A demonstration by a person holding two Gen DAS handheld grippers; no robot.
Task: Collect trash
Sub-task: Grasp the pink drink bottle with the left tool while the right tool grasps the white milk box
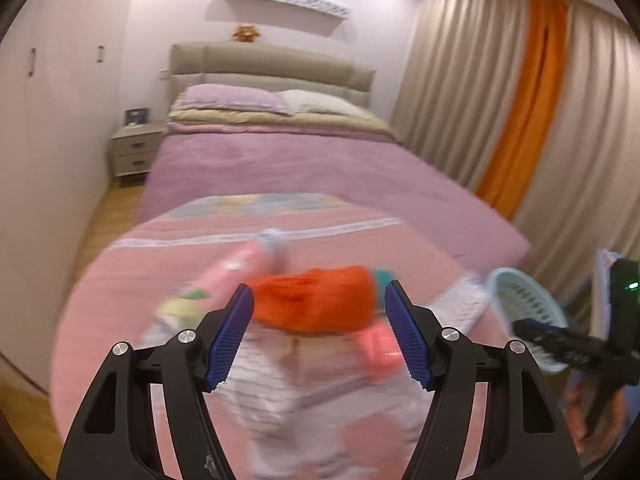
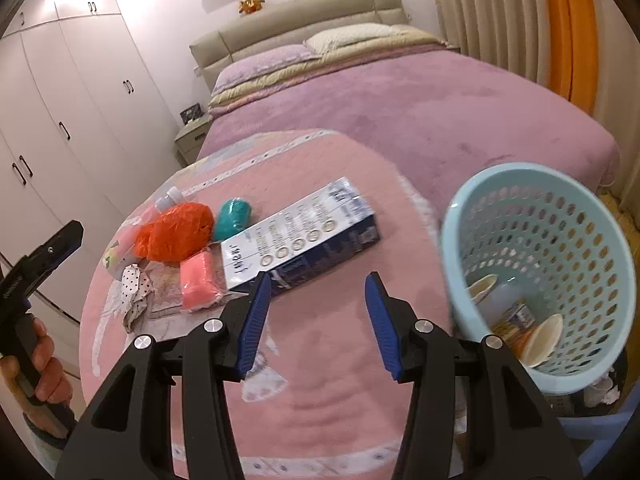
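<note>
Both pairs of blue-padded fingers stand wide apart and hold nothing. The left gripper (image 1: 319, 328) hovers low over the pile of trash on the pink round table (image 2: 328, 364), with the orange crumpled bag (image 1: 316, 302) framed squarely between its pads — not yet touched, as far as the blurred left wrist view lets me tell. The right gripper (image 2: 316, 320) hangs over bare pink cloth near the table's middle.

From the right wrist view, the pile sits at about 10 o'clock: the orange bag, a teal wad (image 2: 232, 218) touching it at its 3 o'clock, a pink wrapped packet (image 2: 199, 280) just below, and a polka-dot scrap (image 2: 134, 280) at 8 o'clock. A flat blue carton (image 2: 304, 236) lies at 12 o'clock, just ahead of the fingers. The light-blue perforated basket (image 2: 472, 208) stands at 3 o'clock off the table's edge, with paper cups and a can already inside.

The orange bag looks light, soft and springy — likely to crush under the pads, so a pinch across its bulging middle should serve. The carton seems stiff and light; its long edge is the better hold.
</note>
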